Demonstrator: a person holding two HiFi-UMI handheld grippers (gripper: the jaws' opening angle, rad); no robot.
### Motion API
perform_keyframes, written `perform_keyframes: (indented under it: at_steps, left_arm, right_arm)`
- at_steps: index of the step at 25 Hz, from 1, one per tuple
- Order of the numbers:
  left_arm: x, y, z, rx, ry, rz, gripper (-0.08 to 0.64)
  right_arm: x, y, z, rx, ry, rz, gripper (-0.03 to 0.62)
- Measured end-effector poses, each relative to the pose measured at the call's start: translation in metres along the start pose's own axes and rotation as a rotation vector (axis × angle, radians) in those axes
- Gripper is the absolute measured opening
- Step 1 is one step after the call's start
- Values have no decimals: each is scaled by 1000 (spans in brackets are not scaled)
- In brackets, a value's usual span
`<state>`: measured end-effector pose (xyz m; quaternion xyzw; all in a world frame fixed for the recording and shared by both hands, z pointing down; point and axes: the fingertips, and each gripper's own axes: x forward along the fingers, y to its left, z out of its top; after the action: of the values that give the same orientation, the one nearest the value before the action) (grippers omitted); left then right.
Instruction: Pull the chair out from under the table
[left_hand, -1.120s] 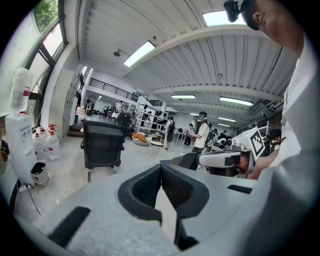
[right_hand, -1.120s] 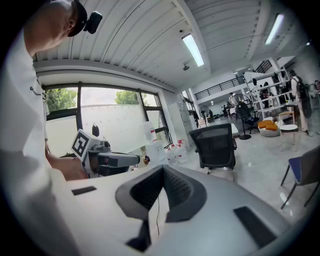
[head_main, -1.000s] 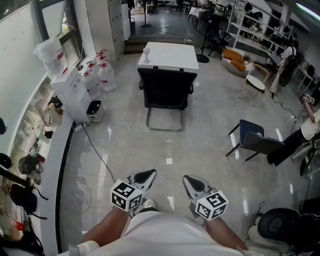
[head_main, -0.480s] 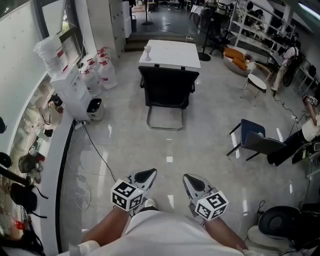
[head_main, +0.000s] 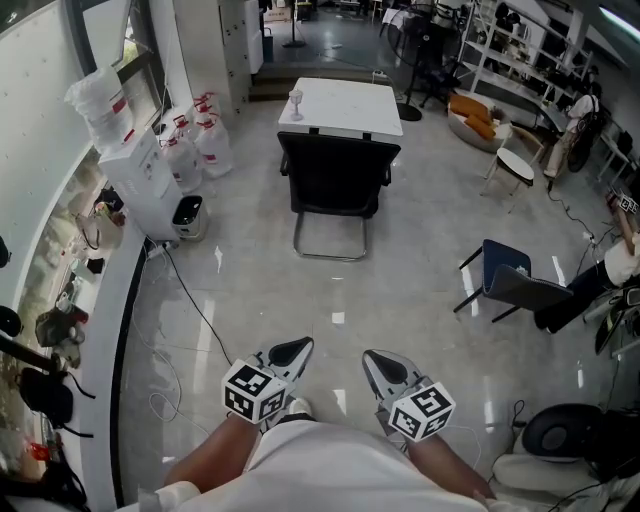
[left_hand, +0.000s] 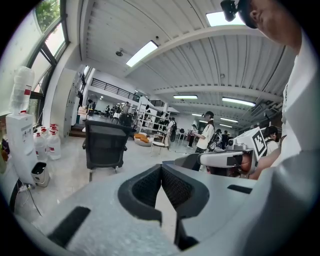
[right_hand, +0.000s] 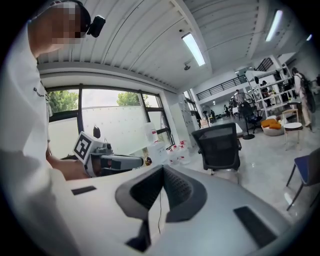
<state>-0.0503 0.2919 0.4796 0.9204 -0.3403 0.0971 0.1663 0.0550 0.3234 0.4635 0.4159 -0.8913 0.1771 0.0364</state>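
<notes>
A black mesh-backed chair (head_main: 336, 182) on a sled frame stands pushed up to a white square table (head_main: 350, 108) far ahead across the floor. It also shows as the chair (left_hand: 103, 146) in the left gripper view and the chair (right_hand: 220, 146) in the right gripper view. My left gripper (head_main: 296, 350) and right gripper (head_main: 377, 362) are held close to my body, side by side, well short of the chair. Both are shut with nothing between their jaws.
A water dispenser (head_main: 145, 185) and several water jugs (head_main: 210, 145) line the left wall, with a cable (head_main: 195, 310) trailing over the glossy floor. A blue folding chair (head_main: 500, 280) stands at right; another black chair (head_main: 555, 445) is at the lower right. People stand in the background.
The view has drifted slightly, so chair and table sit a little higher and further right. Both grippers stay where they were, still shut.
</notes>
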Motion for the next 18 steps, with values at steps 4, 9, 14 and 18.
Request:
perform_keyframes:
  at_steps: [4, 9, 14, 18]
  left_arm:
    - [5, 10, 2, -4, 2, -1, 8]
    - [4, 28, 3, -8, 2, -15, 8]
    - [1, 47, 5, -8, 10, -28, 8]
    - [0, 63, 6, 7, 17, -39, 8]
  right_arm:
    - [10, -5, 2, 16, 10, -4, 5]
    - [34, -1, -4, 24, 33, 1, 5]
    - [55, 5, -3, 16, 49, 3, 5]
    - [71, 9, -3, 10, 53, -9, 5]
